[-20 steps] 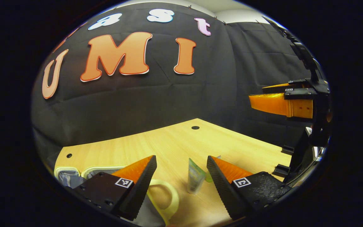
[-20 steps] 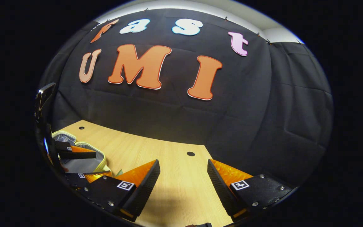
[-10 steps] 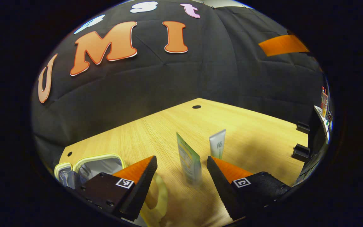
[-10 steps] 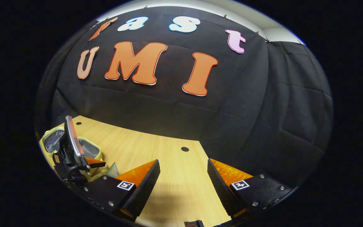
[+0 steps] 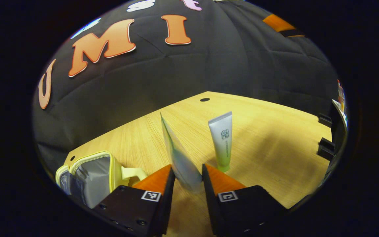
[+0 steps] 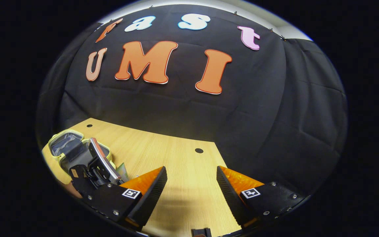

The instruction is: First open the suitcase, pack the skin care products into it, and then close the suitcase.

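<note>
Between the left fingers: left gripper (image 5: 187,174) has narrowed from spread to pinching the near tube (image 5: 180,154), standing on the table (image 5: 275,148).
Right gripper (image 6: 191,179): spread, empty.
Suitcase (image 5: 92,174): open, left of the tube.
Second tube (image 5: 222,140): upright, unpacked.
Meaning: lifting into the case probably follows.

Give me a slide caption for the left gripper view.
Left gripper closes around a tube beside the open suitcase.
</note>
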A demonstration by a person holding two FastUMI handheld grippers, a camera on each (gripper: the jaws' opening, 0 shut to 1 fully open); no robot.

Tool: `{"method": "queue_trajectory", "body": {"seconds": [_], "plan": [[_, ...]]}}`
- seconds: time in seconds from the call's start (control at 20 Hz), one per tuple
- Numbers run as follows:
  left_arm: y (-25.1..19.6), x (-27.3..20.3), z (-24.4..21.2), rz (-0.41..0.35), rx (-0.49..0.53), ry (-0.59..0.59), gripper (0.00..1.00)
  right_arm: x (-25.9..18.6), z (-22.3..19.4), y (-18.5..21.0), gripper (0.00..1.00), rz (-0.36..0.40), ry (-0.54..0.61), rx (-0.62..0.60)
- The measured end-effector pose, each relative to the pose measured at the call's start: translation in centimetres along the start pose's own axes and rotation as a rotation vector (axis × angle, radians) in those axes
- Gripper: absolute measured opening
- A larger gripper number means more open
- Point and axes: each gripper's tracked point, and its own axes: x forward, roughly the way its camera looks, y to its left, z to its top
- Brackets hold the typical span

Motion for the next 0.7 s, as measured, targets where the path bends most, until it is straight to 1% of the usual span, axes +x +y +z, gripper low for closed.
{"method": "queue_trajectory", "body": {"seconds": [0.05, 0.1, 0.15, 0.3, 0.4, 0.55, 0.7], "plan": [[-0.2, 0.5, 0.0, -0.005, -0.004, -0.001, 0.41, -0.1, -0.2, 0.4, 0.96, 0.030, 0.002, 0.008], [-0.2, 0.1, 0.1, -0.004, -0.017, 0.004, 0.41, 0.0, -0.6, 0.8, 0.96, 0.051, 0.008, 0.014], [-0.4, 0.1, 0.3, -0.007, -0.042, 0.008, 0.35, 0.2, -1.3, 1.3, 0.96, 0.075, 0.021, 0.007], [-0.3, -0.4, 1.0, 0.014, -0.087, 0.002, 0.35, 0.8, -2.4, 2.3, 0.96, 0.121, 0.034, -0.011], [-0.1, -0.6, 2.0, 0.036, -0.119, -0.027, 0.35, 1.3, -3.2, 3.1, 0.96, 0.156, 0.042, -0.018], [0.9, -1.0, 3.5, 0.090, -0.166, -0.071, 0.35, 2.4, -4.6, 4.5, 0.96, 0.220, 0.068, 0.004], [2.0, -1.6, 4.6, 0.149, -0.207, -0.097, 0.35, 3.7, -5.9, 6.1, 0.96, 0.275, 0.074, -0.009]]}}
